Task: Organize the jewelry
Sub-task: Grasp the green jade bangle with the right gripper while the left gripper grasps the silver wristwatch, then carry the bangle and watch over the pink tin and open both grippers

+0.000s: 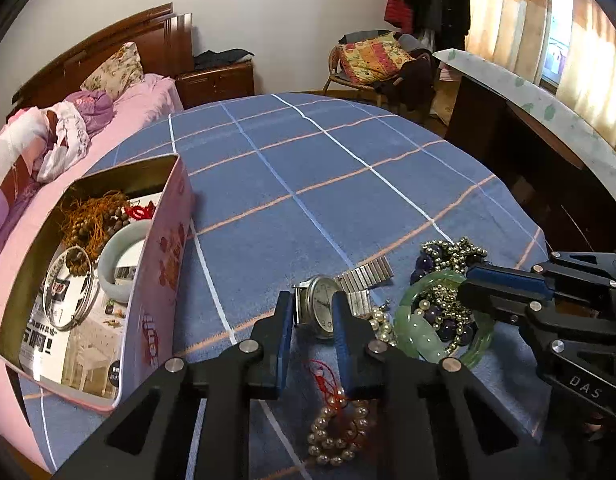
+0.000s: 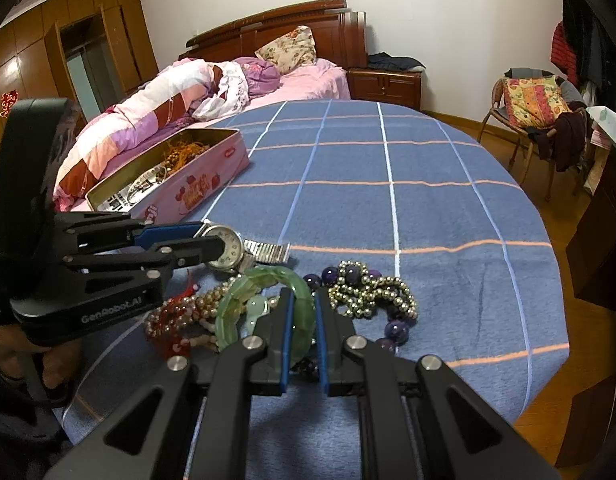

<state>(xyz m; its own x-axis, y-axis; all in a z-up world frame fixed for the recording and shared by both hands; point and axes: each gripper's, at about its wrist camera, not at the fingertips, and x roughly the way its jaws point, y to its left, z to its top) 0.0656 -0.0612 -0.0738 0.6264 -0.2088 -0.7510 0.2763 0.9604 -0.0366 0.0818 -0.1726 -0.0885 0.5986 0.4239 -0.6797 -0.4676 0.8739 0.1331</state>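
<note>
A silver watch (image 1: 320, 308) with a metal strap lies on the blue checked tablecloth (image 1: 308, 184). My left gripper (image 1: 311, 300) is shut on its case, one pad on each side; the right wrist view shows the watch (image 2: 228, 248) and that left gripper (image 2: 212, 238) too. My right gripper (image 2: 303, 296) is shut on a green jade bangle (image 2: 228, 312), whose rim runs between the pads. The bangle (image 1: 404, 316) rests on a heap of purple and gold beads (image 2: 372, 292). A pearl bracelet with a red tassel (image 1: 336, 432) lies under my left fingers.
An open pink tin (image 1: 164, 264) stands at the left, holding brown bead strands, a pale bangle and a silver ring. A bed with pink bedding (image 2: 180, 92) lies behind it. A chair (image 2: 536, 108) and a dark desk (image 1: 528, 152) stand at the right.
</note>
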